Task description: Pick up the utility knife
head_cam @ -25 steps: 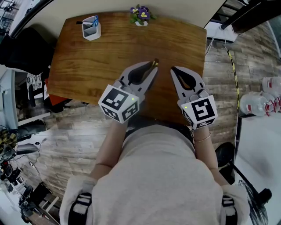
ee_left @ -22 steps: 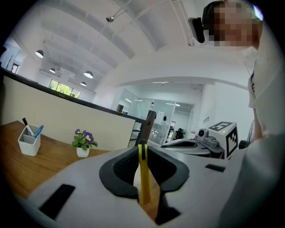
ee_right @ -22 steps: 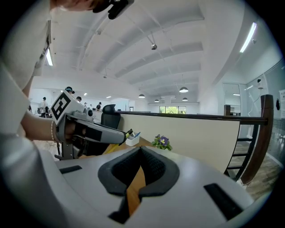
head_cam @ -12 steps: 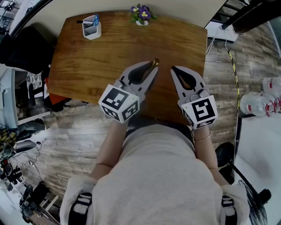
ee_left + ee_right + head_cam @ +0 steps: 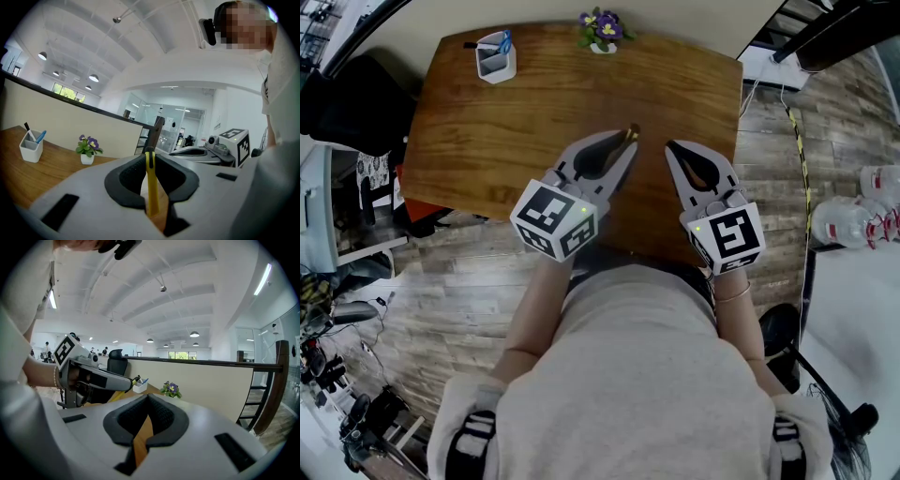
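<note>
Surface: the wooden surface (image 5: 487, 141) filled the middle of the head view. A pen holder (image 5: 495, 58) and a flower pot (image 5: 602, 33) stood at its far edge, well apart from both grippers.
Left gripper: the left gripper (image 5: 628, 139) hung over the near-middle of the surface, pointing far and a little right. Its jaws were closed to a narrow gap, clamped on the utility knife (image 5: 151, 185).
Right gripper: the right gripper (image 5: 671, 148) was just beside it on the right, the two sets of tips near each other but apart. Its jaws were brought together with nothing between the pads.
Utility knife: yellow, lodged in the left gripper, with its long axis along the jaws and its nose past the tips toward the far edge.
Key relation: the knife sat inside the left gripper, not ahead of it. The pick-up was judged made, and the right gripper was judged not needed.
Head view: showed only the knife's dark nose at the tips; the jaws hid the body.
Left gripper view: showed the yellow body edge-on, gripped on both flat sides.
Right gripper view: showed the left gripper (image 5: 132, 381) side-on, with the knife (image 5: 117, 397) slanting below its jaw. Clearance from the surface could not be told for certain, but the knife was judged lifted.
</note>
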Motion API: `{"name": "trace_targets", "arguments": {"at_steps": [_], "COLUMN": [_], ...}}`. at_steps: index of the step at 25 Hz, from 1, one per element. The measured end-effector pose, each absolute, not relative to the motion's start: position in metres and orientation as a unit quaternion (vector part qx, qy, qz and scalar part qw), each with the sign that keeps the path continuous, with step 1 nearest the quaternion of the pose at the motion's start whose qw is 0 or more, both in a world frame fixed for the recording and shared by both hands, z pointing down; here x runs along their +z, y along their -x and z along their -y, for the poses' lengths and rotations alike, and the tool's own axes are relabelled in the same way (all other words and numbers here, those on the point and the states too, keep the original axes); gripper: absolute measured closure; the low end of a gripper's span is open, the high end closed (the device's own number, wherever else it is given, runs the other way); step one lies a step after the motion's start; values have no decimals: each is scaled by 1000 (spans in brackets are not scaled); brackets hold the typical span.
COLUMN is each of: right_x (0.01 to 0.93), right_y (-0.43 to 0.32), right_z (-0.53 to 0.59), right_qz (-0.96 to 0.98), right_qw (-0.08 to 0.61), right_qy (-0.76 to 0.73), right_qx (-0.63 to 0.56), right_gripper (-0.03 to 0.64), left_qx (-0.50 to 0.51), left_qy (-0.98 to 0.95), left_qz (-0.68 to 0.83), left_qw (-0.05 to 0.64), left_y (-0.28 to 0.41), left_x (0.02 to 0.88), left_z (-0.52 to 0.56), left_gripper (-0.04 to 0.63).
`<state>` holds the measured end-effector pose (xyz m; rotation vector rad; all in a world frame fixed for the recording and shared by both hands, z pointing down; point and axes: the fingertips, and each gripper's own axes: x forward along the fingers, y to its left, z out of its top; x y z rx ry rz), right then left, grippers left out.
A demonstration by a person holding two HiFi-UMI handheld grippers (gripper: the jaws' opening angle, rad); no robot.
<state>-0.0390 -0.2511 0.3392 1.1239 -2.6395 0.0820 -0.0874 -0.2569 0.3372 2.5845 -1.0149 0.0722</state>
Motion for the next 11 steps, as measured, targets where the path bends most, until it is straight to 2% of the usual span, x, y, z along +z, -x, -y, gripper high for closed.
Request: {"name": "trace_targets", "arguments": {"at_steps": [11], "right_x": [338], "right_y": [39], "right_z": [251], "right_qz": [911], "right_qw": [139], "right_qy": [-388], "right_qx": [25], "right_gripper": [605], "left_qx": [27], "left_qy": [-916], "left_qz": [356], "left_qw": [182], "left_y": [87], "left_x": [336], "left_z": [256], "left_gripper": [521]}}
